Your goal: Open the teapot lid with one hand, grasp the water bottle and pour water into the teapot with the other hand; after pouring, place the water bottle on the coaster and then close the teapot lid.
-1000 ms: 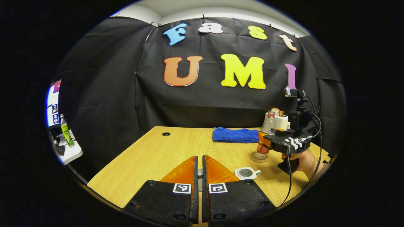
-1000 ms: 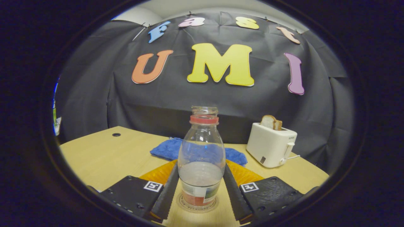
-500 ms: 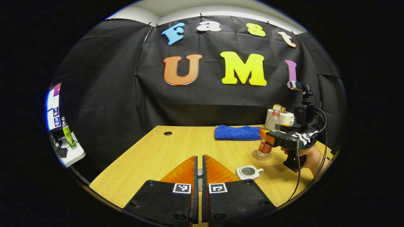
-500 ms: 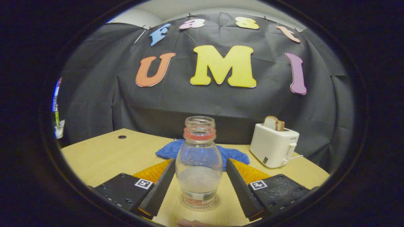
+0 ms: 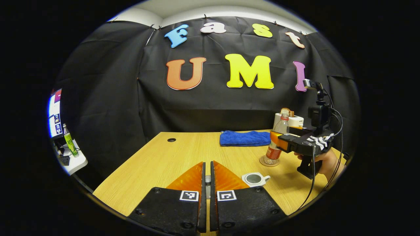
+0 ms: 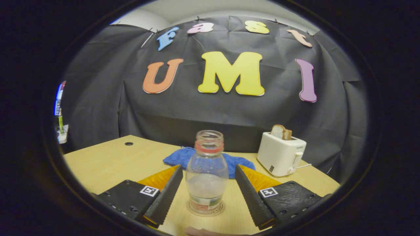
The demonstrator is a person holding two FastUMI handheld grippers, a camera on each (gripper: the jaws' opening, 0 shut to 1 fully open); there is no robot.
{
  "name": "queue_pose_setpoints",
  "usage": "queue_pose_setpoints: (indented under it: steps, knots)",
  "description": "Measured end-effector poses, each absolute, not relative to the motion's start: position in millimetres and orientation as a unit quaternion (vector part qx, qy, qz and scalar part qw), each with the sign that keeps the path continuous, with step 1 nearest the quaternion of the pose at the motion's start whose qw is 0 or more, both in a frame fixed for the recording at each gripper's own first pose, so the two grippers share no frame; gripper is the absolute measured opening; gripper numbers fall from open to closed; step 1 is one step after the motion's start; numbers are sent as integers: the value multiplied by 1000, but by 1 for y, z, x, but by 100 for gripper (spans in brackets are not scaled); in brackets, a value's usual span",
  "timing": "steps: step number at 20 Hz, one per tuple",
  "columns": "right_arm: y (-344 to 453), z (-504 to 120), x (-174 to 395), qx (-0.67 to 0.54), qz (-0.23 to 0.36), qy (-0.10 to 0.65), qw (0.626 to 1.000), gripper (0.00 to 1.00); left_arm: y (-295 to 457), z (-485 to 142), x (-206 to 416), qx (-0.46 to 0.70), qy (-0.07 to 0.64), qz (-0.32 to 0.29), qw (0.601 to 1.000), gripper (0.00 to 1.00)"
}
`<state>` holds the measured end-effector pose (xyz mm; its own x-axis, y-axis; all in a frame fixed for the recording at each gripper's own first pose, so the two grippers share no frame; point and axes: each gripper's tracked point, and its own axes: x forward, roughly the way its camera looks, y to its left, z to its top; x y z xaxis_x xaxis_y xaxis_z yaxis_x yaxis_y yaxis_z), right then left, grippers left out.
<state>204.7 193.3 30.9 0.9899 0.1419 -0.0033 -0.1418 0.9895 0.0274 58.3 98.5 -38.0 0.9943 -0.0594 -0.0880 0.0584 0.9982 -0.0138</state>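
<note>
A clear water bottle (image 6: 206, 177) with a red neck ring and no cap stands upright on a round coaster (image 6: 205, 209). My right gripper (image 6: 208, 167) is open, one finger on each side of the bottle with a gap on both sides. In the left gripper view the bottle (image 5: 272, 151) and coaster (image 5: 267, 162) sit at the right, with the right gripper (image 5: 279, 142) held by a hand (image 5: 328, 162). The small white teapot (image 5: 253, 179) stands open-topped on the table. My left gripper (image 5: 207, 163) is shut, and a small grey piece of the teapot lid shows between its fingers.
A folded blue cloth (image 5: 244, 138) lies at the back of the wooden table (image 5: 164, 160). A white toaster (image 6: 281, 154) with bread in it stands at the back right. A side shelf with a green bottle (image 5: 69, 142) is off the table's left.
My right gripper has let go of the water bottle, opened wide and drawn back a little. The bottle stays upright on the coaster. The left gripper has barely moved.
</note>
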Motion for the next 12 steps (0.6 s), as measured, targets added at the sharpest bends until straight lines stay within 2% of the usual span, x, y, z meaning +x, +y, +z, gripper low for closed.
queue_pose_setpoints:
  steps: [4,6,7,12]
  knots:
    - [192,39,184,7,83,-22,996,95,90,-35,56,7,41,-30,999,6]
    - [190,40,172,1,88,-31,996,98,83,-33,54,21,37,-31,999,6]
    - [191,40,165,0,92,-33,995,95,79,-30,53,25,33,-32,999,6]
    - [181,35,118,-37,97,-57,993,98,48,-26,58,6,21,-73,997,6]
